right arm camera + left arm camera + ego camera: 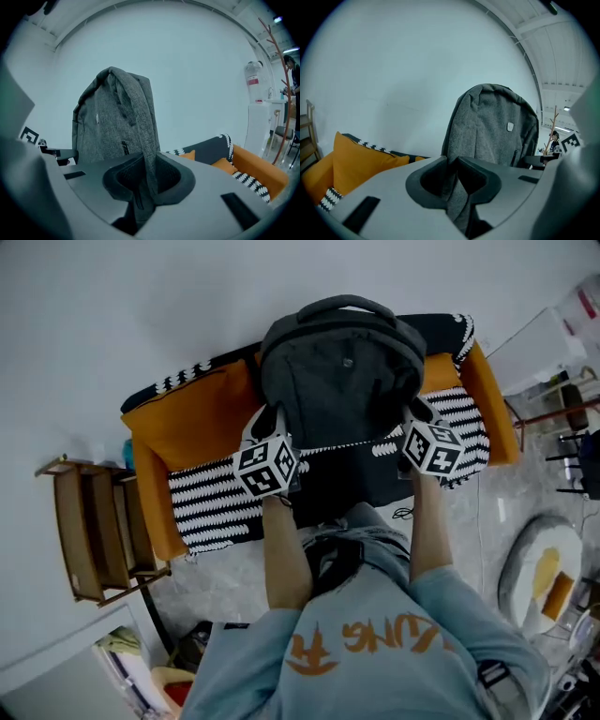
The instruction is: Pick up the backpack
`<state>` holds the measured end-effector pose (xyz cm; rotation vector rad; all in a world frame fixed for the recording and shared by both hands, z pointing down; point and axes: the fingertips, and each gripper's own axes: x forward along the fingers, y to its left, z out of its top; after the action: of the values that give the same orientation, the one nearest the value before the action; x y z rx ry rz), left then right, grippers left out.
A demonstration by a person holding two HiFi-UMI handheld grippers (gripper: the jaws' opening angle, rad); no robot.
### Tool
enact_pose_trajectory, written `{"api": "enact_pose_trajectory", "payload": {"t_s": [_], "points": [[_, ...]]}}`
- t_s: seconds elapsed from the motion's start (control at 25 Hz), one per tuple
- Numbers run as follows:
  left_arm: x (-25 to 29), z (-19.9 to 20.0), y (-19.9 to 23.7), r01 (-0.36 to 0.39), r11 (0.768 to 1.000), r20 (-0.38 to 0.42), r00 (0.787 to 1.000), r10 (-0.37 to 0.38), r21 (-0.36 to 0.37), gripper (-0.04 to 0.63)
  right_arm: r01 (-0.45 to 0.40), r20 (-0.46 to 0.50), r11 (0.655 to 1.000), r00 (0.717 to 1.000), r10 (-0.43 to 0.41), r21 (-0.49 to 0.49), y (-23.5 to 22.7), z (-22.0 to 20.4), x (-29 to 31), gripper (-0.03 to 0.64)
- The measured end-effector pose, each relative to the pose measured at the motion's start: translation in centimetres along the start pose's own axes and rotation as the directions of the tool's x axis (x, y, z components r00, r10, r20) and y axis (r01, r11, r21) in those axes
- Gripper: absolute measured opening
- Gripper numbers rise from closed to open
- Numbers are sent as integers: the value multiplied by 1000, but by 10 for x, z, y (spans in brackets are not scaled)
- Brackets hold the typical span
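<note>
The backpack (342,371) sits in the upper middle of the head view, upright, with its top handle toward the top of the frame. It is in front of the sofa (150,474), which has orange cushions (361,159) and a black-and-white striped blanket (211,498).

The left gripper (269,423) is at the backpack's lower left corner and the right gripper (419,415) at its lower right corner. The bag hangs between the two, at the ends of the person's outstretched arms.

In the left gripper view the jaws are nearly together, with a fold of the backpack's (492,126) grey fabric pinched between them at the left gripper (457,187). The right gripper view shows the same: narrow jaws clamped on a strip of grey cloth at the right gripper (143,187). There the backpack (115,117) rises against the pale wall, and the sofa lies lower in the frame.

Both grips are therefore made. By my judgement the lift is well under way, since the bag stands high in both gripper views and looks clear of the seat. The head view cannot confirm a gap under its base.

What seems left is little. The bag has to be raised fully free and kept level, without the pinched fabric slipping from either gripper.
</note>
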<state>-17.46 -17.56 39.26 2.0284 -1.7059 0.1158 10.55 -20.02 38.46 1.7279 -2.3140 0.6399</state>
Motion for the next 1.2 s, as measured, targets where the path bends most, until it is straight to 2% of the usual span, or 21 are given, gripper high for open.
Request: {"api": "enact_pose_trajectory", "payload": {"t_s": [0.44,0.8,1.2], "points": [[-3,63,-13,36,998,99,994,-40,42,79,-33,107,997,993,41,-74,17,64,-13,44],[-6,112,-32,103,990,211,970,-123,101,74,-46,242,992,967,74,-120,21,116,-28,43],[7,141,-46,127,984,266,951,-155,122,67,-60,293,987,951,101,-148,16,145,-24,41]]}}
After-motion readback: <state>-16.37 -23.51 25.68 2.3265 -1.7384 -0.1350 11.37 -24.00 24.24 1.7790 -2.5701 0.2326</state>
